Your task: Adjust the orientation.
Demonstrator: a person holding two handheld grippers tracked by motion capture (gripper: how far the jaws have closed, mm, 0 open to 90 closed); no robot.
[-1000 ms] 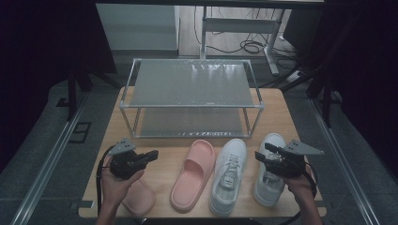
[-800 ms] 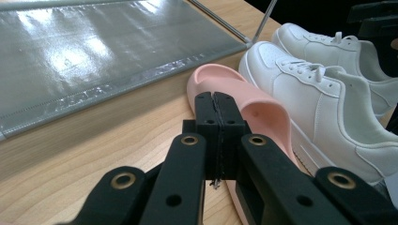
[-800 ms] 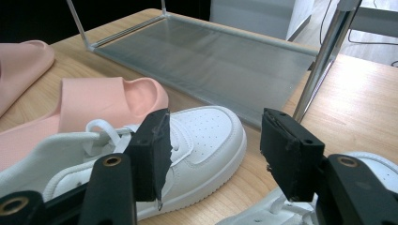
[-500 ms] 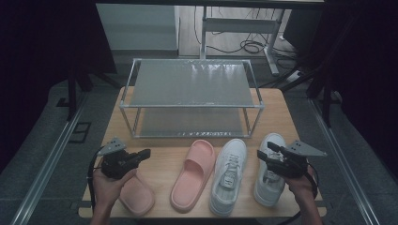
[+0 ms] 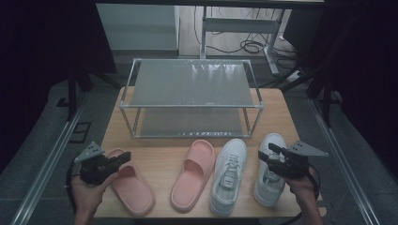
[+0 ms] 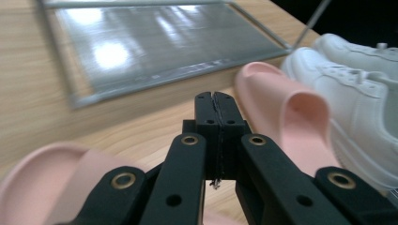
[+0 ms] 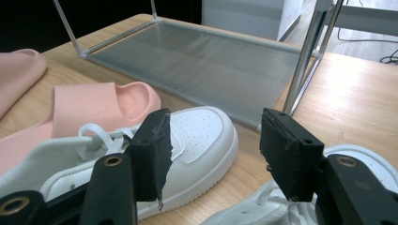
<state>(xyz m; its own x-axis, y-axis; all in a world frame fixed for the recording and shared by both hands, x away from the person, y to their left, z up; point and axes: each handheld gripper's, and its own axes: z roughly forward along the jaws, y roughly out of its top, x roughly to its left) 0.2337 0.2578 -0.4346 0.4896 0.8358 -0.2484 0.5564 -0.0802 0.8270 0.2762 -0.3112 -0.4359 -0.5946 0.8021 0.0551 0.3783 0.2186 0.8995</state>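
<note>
Left gripper (image 5: 123,159) is hovering over the left pink slide (image 5: 130,181), jaws pressed together on nothing. Right gripper (image 5: 266,155) is hanging over the right white sneaker (image 5: 270,169), jaws standing apart. Both shoes are lying in front of the wire shelf rack (image 5: 191,97).

1. The left black two-jaw gripper (image 5: 123,158), at the lower left of the high view, carries a grey three-cornered plate (image 5: 89,152) on top.
2. In the left gripper view its matte black links show brass-ringed rivet holes.
3. The right black two-jaw gripper (image 5: 265,153), lower right, bears a matching grey plate (image 5: 306,149).
4. Its jaws end in blocky black pads (image 7: 151,152) with ragged edges.
5. A dark cable (image 5: 70,185) trails beside the left hand.
</note>
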